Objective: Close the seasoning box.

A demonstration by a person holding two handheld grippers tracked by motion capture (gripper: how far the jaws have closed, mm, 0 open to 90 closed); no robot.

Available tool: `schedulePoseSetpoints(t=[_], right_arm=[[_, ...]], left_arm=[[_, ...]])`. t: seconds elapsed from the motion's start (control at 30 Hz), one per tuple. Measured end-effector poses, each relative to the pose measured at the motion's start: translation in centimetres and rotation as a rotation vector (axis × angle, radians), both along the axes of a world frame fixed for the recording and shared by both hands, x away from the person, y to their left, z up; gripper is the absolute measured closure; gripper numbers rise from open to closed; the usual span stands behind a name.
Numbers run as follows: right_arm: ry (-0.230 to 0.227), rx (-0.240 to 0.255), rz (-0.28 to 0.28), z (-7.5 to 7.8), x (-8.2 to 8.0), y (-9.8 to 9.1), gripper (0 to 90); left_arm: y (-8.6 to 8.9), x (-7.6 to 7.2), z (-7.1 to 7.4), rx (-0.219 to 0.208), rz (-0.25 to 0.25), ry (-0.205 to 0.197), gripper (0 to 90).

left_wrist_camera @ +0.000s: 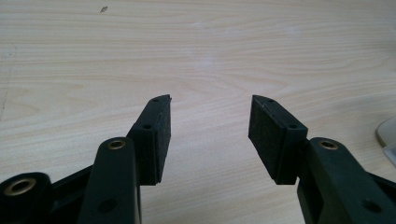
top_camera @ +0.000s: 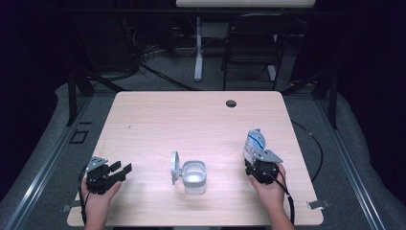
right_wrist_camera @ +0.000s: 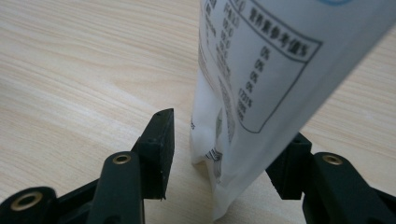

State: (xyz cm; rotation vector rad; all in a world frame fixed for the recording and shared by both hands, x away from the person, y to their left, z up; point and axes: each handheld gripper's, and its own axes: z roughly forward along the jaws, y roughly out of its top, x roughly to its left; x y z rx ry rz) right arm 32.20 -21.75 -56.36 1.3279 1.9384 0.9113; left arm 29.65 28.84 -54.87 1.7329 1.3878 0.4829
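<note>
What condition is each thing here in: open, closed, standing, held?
Container: on the table, hinged lid swung open to its left.
White pouch: standing upright on the table between the right gripper's jaws, a gap at one pad, so not clamped.
Left gripper: open, nothing between its jaws.
Right gripper: open around the pouch.

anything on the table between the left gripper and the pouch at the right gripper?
Yes. In the high view a grey container with its round lid open sits mid-table between the left gripper and the pouch. Otherwise bare table.
</note>
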Motion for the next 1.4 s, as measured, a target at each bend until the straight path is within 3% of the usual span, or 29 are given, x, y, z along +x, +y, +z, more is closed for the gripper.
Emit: schedulePoseSetpoints(t=[0.67, 0.93, 1.0, 1.4], right_arm=[[-0.026, 0.03, -0.016, -0.4, -1.2, -0.9, 43.1], [-0.049, 0.042, -0.016, -0.4, -3.0, -1.3, 43.1], [-0.049, 0.027, -0.014, -0.3, -3.4, -1.4, 43.2], [-0.037, 0.043, 0.026, 0.0, -5.2, -1.5, 42.7]], left_arm=[[-0.3, 0.3, -0.1, -0.002, -0.006, 0.005, 49.3], [-0.6, 0.3, 0.1, -0.002, -0.017, 0.0, 49.4], [-0.7, 0.3, 0.2, -0.005, -0.022, 0.0, 49.4], [-1.8, 0.1, 1.2, -0.009, -0.065, -0.02, 53.5]])
